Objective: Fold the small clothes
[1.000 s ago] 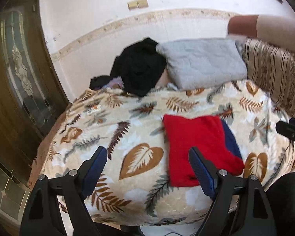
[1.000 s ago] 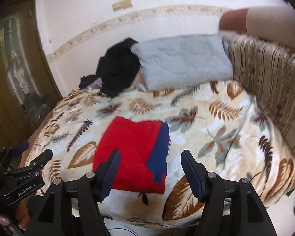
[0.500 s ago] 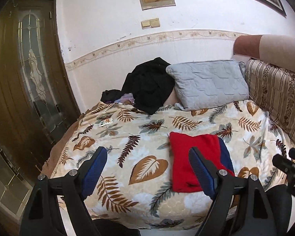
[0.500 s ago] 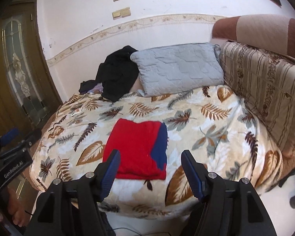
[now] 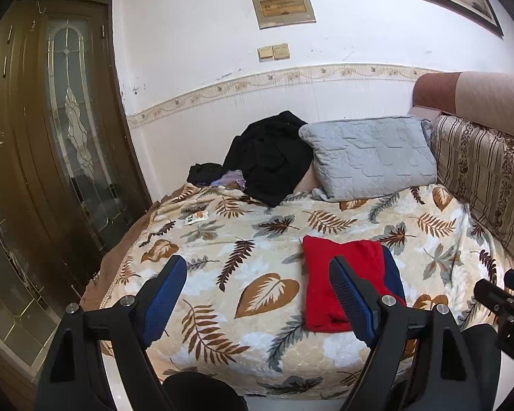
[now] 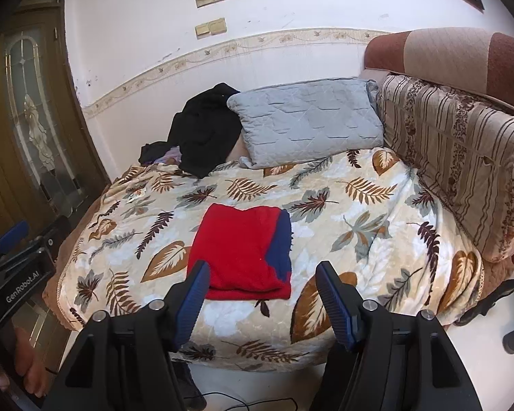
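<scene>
Just ahead of both spread, empty grippers, left gripper [image 5: 258, 294] and right gripper [image 6: 262, 294], lies the folded red cloth [image 6: 243, 250]; leave it flat, don't bump it.

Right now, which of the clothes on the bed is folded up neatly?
The red and navy garment lies flat and folded near the bed's front edge. The black clothes are heaped loosely by the grey pillow.

folded red garment [image 5: 339, 284], leaf-print blanket [image 5: 257, 239], left gripper [image 5: 257, 294] agape
</scene>
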The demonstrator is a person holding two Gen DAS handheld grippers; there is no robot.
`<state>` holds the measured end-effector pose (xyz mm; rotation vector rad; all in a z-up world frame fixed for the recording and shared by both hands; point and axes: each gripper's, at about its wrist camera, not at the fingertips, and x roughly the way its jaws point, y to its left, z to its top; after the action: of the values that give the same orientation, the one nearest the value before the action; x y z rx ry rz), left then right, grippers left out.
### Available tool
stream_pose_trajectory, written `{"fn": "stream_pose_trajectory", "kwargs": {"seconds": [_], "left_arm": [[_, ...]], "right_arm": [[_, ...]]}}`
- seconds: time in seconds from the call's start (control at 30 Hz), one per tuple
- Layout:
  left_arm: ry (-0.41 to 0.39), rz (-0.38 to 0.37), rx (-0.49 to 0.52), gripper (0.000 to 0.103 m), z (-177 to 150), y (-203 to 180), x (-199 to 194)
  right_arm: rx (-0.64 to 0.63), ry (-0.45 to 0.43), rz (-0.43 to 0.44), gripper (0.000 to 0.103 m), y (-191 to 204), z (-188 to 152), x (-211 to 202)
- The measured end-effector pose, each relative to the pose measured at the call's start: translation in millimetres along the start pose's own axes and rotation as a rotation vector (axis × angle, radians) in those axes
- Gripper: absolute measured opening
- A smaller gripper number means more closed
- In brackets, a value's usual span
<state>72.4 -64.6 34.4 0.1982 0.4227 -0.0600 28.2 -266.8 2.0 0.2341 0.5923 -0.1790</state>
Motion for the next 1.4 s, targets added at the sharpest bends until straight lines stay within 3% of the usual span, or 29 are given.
{"fn": "stream_pose_trajectory", "kwargs": {"seconds": [0.83,1.4], "left_arm": [[-0.139,0.028,-0.009,0.085,21,13,-66],[-0.18,0.036,-0.047,0.085,24,25,-83]], "right_arm": [[-0.003,-0.093,0.016,0.068,17,10,-56],[-0.018,-0.129,0.032,0.068,34,15,-69]]}}
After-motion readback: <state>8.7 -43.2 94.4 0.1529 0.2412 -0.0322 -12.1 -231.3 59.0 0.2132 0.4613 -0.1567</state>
